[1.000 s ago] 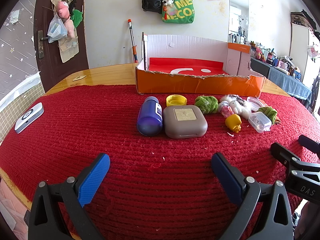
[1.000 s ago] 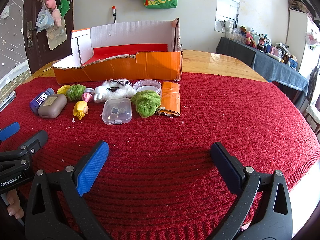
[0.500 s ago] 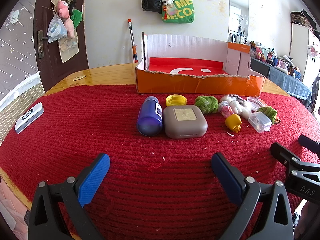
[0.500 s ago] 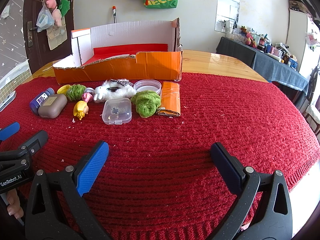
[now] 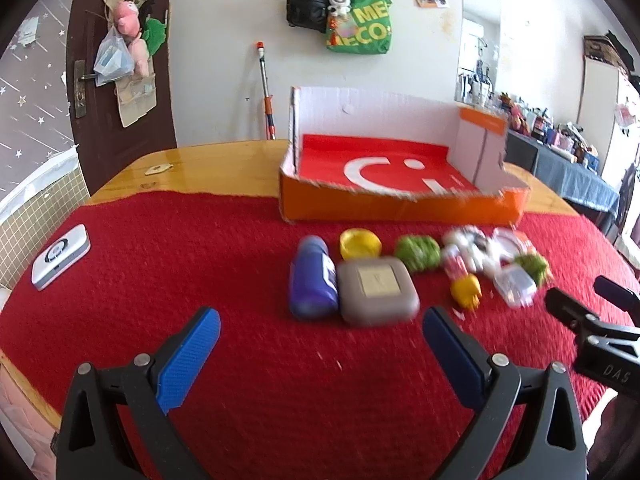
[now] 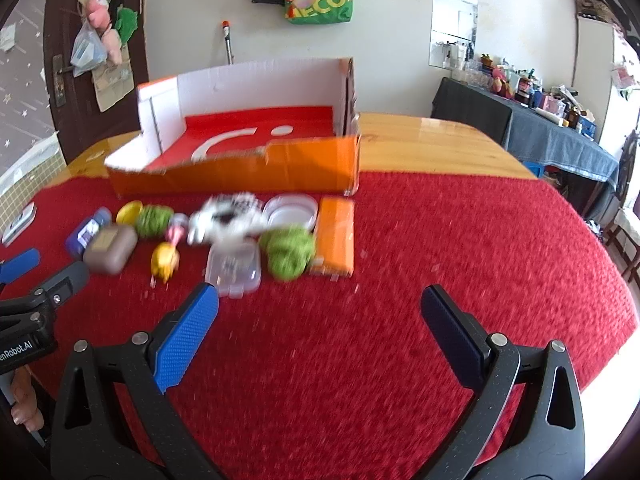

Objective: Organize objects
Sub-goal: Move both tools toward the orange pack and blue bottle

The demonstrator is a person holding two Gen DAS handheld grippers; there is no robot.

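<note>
Both grippers lifted since a second ago, left gripper (image 5: 320, 344) and right gripper (image 6: 318, 320) fingers wide, empty. Reckon I'd grab the brown case (image 5: 376, 292) across its flat sides, looks stiff and slick

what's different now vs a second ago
Both hand-held grippers have started moving: the left and right views are now motion-blurred, look down into the box from higher up, and the right one is nearer the clear case. Nothing was grasped; both stay open and the objects lie in the same row.
</note>
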